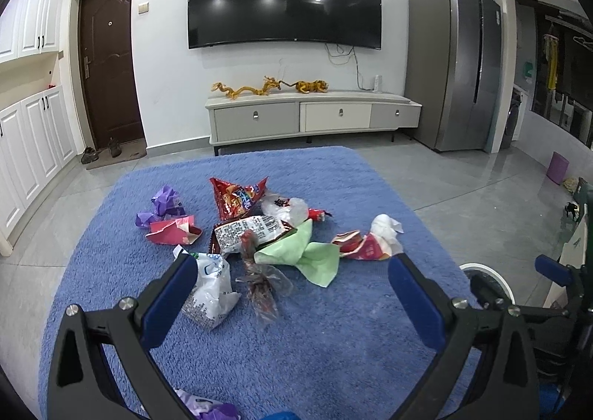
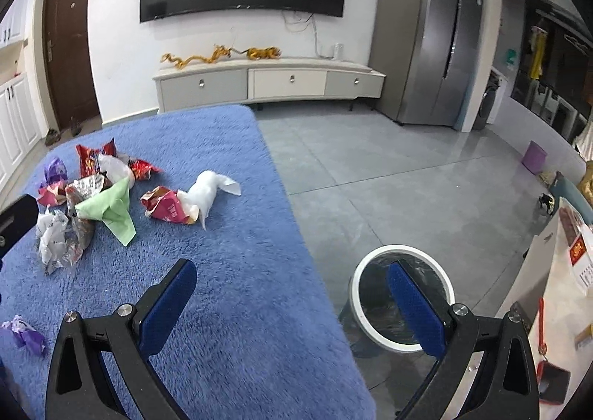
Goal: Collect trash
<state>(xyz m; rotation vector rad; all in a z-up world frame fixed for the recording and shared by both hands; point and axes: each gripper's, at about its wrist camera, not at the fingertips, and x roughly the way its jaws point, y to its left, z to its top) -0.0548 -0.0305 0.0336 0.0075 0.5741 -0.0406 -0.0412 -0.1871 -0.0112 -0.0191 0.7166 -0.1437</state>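
Observation:
Several pieces of trash lie on a blue fuzzy cloth (image 1: 333, 346): a red snack bag (image 1: 237, 197), a green paper (image 1: 304, 253), a white wrapper (image 1: 211, 286), a clear wrapper (image 1: 263, 286), a white tissue (image 1: 385, 227) and purple paper (image 1: 165, 201). My left gripper (image 1: 292, 264) is open and empty, hovering just short of the pile. My right gripper (image 2: 292, 271) is open and empty, over the cloth's right edge, its right finger above a white-rimmed bin (image 2: 402, 296) on the floor. The tissue (image 2: 211, 190) and green paper (image 2: 111, 207) show left of it.
A crumpled purple paper (image 2: 24, 333) lies near the cloth's front left. Grey tiled floor (image 2: 389, 179) lies right of the cloth. A TV cabinet (image 1: 311, 116) and fridge (image 1: 456, 60) stand by the far wall. A cluttered white surface (image 2: 556, 290) is at far right.

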